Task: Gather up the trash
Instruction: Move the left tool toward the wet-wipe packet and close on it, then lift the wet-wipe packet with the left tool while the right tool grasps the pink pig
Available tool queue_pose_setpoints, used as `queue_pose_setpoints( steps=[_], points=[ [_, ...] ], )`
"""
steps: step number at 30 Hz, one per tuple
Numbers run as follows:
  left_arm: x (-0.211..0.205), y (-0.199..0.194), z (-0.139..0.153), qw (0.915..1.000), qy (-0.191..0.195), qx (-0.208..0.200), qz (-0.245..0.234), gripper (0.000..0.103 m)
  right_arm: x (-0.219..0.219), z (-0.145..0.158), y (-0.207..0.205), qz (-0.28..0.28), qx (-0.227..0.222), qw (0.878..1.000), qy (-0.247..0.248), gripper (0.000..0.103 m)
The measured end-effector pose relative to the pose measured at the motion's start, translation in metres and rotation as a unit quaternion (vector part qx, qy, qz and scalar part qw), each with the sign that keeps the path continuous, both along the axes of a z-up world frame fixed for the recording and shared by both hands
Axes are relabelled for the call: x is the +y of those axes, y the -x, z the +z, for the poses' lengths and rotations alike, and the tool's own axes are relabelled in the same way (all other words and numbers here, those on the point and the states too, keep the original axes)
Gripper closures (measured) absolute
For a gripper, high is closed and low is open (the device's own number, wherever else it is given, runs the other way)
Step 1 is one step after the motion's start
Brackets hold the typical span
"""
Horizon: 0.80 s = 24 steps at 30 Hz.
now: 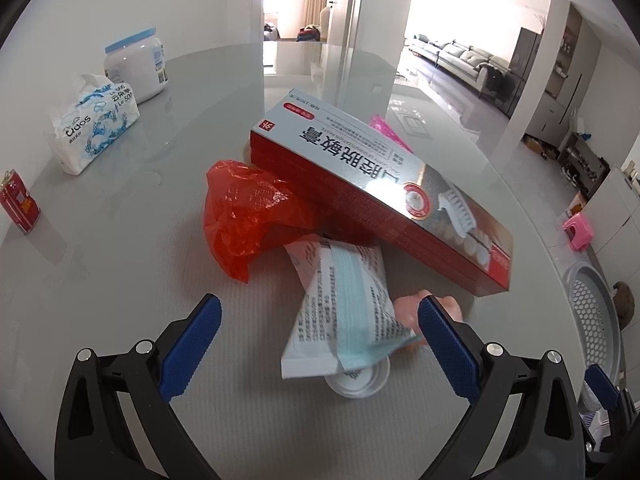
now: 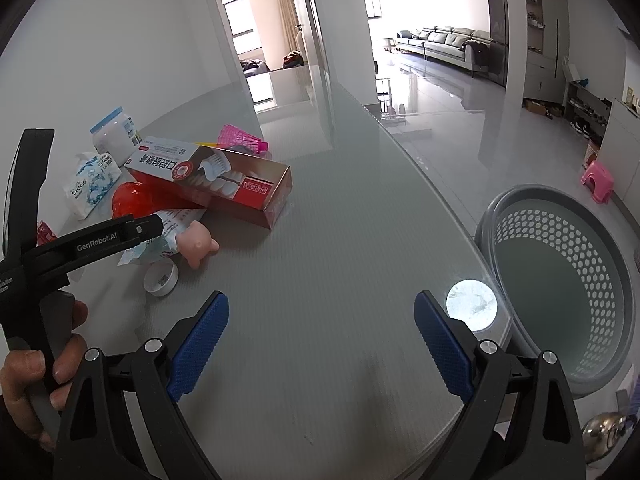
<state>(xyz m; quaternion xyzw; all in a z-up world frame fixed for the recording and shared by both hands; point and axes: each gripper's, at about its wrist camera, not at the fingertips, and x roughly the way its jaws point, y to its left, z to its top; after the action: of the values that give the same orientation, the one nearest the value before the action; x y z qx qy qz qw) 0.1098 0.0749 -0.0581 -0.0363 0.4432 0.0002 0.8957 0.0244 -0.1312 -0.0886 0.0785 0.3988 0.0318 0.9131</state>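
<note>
A pile of trash lies on the grey table: a red toothpaste box, a crumpled red plastic bag, a face-mask packet, a small white cup and a pink pig toy. My left gripper is open, its fingers on either side of the mask packet. In the right wrist view the same pile shows at left, with the box and pig toy. My right gripper is open and empty over bare table, next to a grey perforated basket.
A tissue pack, a white jar with blue lid and a red can stand at the far left. A pink net item lies behind the box. A white round lid lies near the table's edge. A pink stool is on the floor.
</note>
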Motion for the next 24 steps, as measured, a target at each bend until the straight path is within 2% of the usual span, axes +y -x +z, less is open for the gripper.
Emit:
queue_pose_setpoints(
  steps=[5,7,10,12,13,15,17,24],
  points=[
    [0.002,-0.007,-0.003,1.0,-0.003,0.004,0.006,0.006,0.0,0.001,0.001,0.002,-0.003,1.0,-0.001,0.013],
    [0.002,-0.012,-0.011,0.9998,-0.007,0.019,0.005,0.006,0.0,0.002,0.001,0.002,-0.004,1.0,-0.002,0.013],
    [0.003,-0.015,-0.018,0.9996,0.006,0.027,-0.002,0.008,0.0,0.003,0.001,0.001,-0.005,1.0,-0.001,0.013],
    [0.004,-0.015,-0.017,0.9994,0.013,0.029,-0.009,0.014,-0.001,0.003,0.001,0.001,-0.004,1.0,-0.002,0.013],
    [0.004,-0.015,-0.017,0.9994,0.014,0.03,-0.012,0.022,-0.001,0.003,0.0,0.0,-0.004,1.0,-0.003,0.013],
    [0.002,-0.014,-0.018,0.9992,0.012,0.032,-0.021,0.031,0.0,0.004,0.0,0.001,-0.005,1.0,-0.003,0.013],
    [0.001,-0.012,-0.02,0.9988,0.016,0.035,-0.032,0.044,0.002,0.005,0.0,0.002,-0.008,1.0,-0.003,0.013],
    [0.004,0.003,-0.013,0.9988,0.021,0.011,-0.043,0.055,0.013,0.004,-0.007,0.017,-0.008,1.0,-0.003,0.013]
  ],
)
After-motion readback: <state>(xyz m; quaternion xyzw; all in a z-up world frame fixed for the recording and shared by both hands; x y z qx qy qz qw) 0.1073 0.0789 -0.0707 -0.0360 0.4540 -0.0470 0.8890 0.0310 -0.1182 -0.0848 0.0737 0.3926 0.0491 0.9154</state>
